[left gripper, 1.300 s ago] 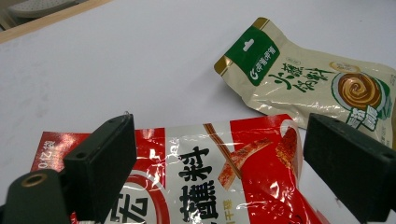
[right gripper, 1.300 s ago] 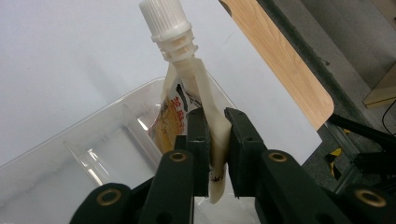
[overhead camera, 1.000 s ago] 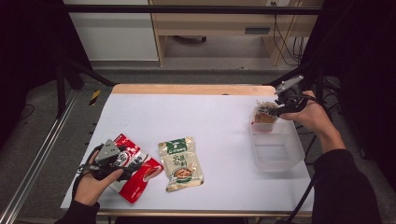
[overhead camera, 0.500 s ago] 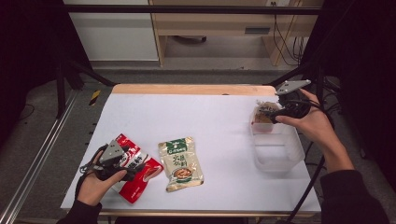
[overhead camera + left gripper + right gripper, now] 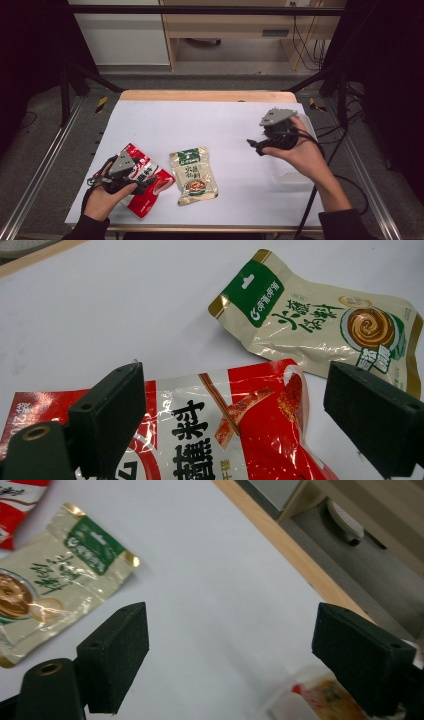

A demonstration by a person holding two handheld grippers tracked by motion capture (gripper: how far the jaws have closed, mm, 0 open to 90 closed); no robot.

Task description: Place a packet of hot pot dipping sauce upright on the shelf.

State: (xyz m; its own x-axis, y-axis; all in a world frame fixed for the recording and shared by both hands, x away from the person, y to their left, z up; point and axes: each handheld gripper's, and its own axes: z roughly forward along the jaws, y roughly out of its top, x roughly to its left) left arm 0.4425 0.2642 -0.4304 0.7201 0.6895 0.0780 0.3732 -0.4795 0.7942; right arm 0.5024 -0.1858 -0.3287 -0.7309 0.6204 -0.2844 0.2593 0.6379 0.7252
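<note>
Jaws on the right gripper (image 5: 254,145) have just been opening and stand wide with nothing between them, pointed toward the beige pouch (image 5: 193,174) mid-table. Left gripper (image 5: 240,415) hangs spread above the red pouch (image 5: 210,425), not pinching it. Probably best to come in low at the beige pouch's edge for a clean grip, then carry it to the clear bin (image 5: 295,172) on the right.
</note>
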